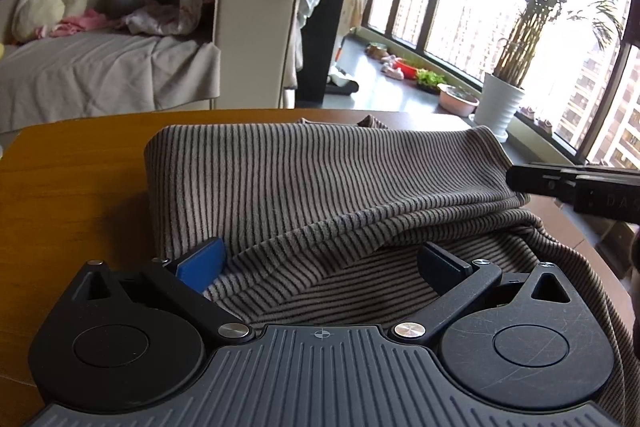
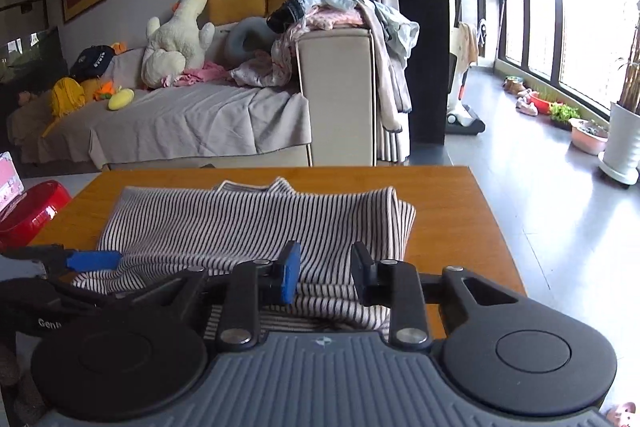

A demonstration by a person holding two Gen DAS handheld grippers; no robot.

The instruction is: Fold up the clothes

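Observation:
A grey-and-black striped garment point(image 1: 320, 179) lies folded on the wooden table point(image 1: 72, 187), its upper layer doubled back over the near part. My left gripper point(image 1: 320, 261) is wide open over the garment's near edge, with cloth lying between its blue-padded fingers point(image 1: 204, 261), which do not pinch it. In the right wrist view the same garment point(image 2: 256, 219) sits mid-table. My right gripper point(image 2: 326, 277) is open at its near right part, a narrower gap between the pads and cloth beneath. Each view shows the other gripper at its edge: the right gripper point(image 1: 576, 187), the left gripper point(image 2: 94, 261).
Behind the table stands a sofa point(image 2: 192, 123) with a white plush toy point(image 2: 176, 39) and a heap of clothes point(image 2: 340, 11) on its armrest. A red stool point(image 2: 32, 211) is at the table's left. A potted plant point(image 1: 500, 107) stands by the window on the right.

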